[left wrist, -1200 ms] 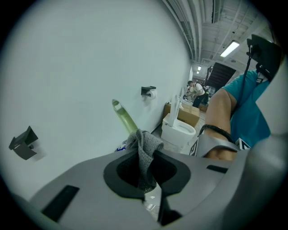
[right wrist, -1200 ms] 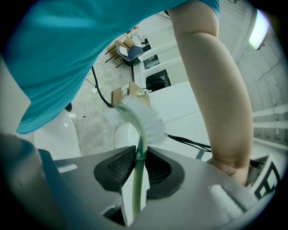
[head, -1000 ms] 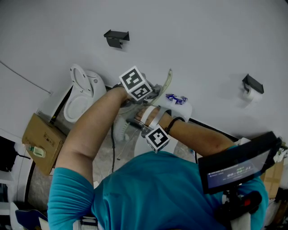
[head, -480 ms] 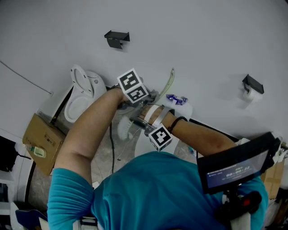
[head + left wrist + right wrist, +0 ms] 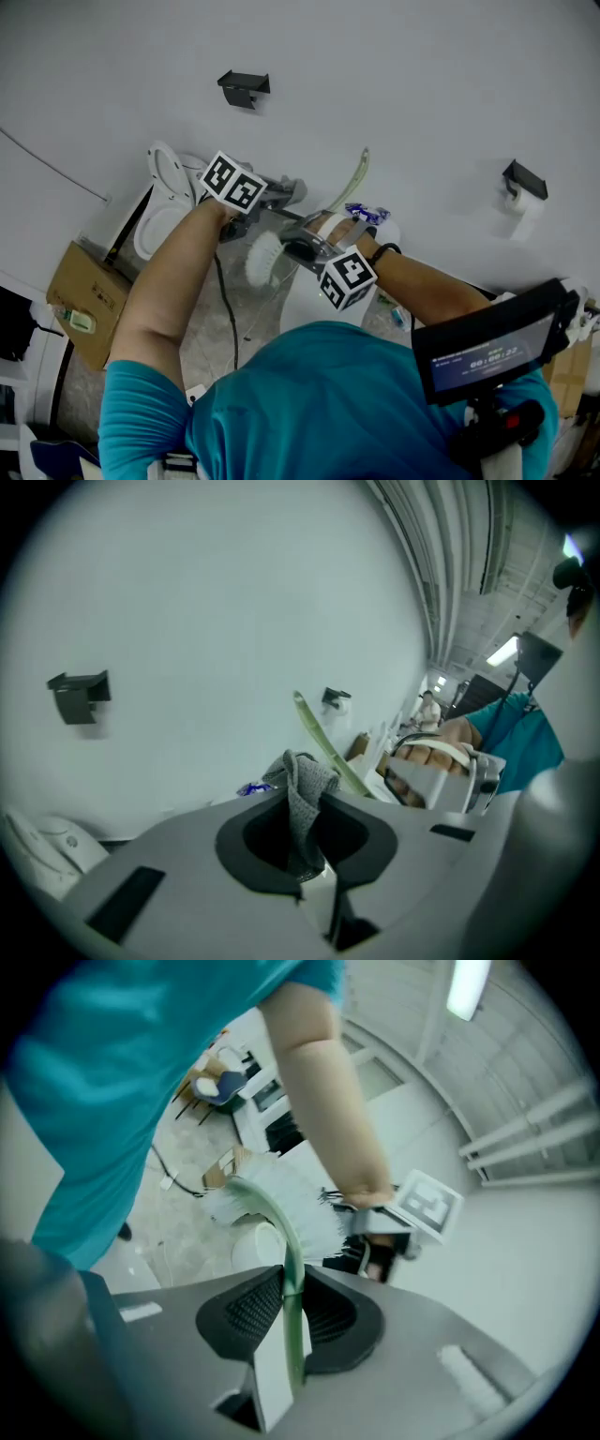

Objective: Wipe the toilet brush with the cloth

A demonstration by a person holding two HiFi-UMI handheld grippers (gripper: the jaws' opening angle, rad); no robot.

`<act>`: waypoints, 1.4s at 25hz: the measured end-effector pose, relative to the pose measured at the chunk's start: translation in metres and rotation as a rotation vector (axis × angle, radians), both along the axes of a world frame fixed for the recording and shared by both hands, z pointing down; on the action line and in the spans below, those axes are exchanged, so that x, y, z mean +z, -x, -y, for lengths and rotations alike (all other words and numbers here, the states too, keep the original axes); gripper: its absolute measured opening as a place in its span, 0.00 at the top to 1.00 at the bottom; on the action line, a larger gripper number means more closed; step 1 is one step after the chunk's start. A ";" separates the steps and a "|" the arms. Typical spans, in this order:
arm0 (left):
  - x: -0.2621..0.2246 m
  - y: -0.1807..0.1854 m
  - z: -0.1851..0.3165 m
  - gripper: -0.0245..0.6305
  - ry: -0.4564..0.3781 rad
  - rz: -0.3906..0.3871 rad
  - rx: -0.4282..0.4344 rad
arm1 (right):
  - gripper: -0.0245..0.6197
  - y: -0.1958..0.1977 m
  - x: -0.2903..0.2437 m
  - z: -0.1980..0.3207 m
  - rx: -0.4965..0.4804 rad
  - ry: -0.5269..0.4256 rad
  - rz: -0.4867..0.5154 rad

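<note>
Now the left gripper (image 5: 274,194) sits further toward the left of the head view than it did a second ago, and its marker cube has tipped to show a different face. It is still clenched on the grey cloth (image 5: 302,782). In the left gripper view a fold of the cloth stands up between the closed jaws. The right gripper (image 5: 289,1290) has lifted slightly toward the centre-right of the head view and rolled. It keeps its clamp on the pale green handle (image 5: 279,1227) of the toilet brush (image 5: 263,258). With that shift the white bristle head, which was largely tucked under the left forearm, hangs clear in the middle of the head view. It is below the cloth and above the floor beside the toilet (image 5: 167,201). The handle's free end pokes up toward the wall at upper centre. In the left gripper view the handle runs just behind the cloth, but I cannot tell whether the two touch. The cloth looks apart from the bristles. My reading is that one pass along the brush has ended with the hands drawing apart, and that the roll turns up a fresh side. The wiping looks under way rather than done, and the cloth must likely be brought back against the brush.
</note>
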State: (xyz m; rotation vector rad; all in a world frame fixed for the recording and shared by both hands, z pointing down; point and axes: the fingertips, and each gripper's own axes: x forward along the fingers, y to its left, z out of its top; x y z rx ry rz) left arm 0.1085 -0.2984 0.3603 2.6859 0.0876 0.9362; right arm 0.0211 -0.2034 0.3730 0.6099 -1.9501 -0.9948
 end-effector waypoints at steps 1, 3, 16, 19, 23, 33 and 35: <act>0.000 0.012 0.012 0.90 0.007 -0.022 -0.059 | 0.86 -0.005 -0.013 0.003 0.030 0.048 0.101; 0.002 0.035 0.030 0.90 0.025 -0.067 -0.170 | 0.86 -0.021 -0.044 0.012 0.094 0.148 0.349; -0.039 0.026 -0.019 0.90 -0.003 -0.414 -0.293 | 0.86 -0.141 -0.205 0.058 0.069 0.452 1.625; -0.078 0.017 -0.026 0.90 -0.027 -0.503 -0.273 | 0.86 -0.132 -0.196 0.057 0.047 0.516 1.644; -0.125 0.013 -0.024 0.90 -0.039 -0.597 -0.292 | 0.86 -0.126 -0.185 0.057 0.046 0.571 1.677; -0.118 -0.015 -0.050 0.90 -0.035 -0.556 -0.252 | 0.86 -0.128 -0.193 0.057 0.035 0.557 1.714; -0.113 -0.016 -0.053 0.90 -0.040 -0.537 -0.240 | 0.86 -0.130 -0.195 0.058 0.033 0.555 1.726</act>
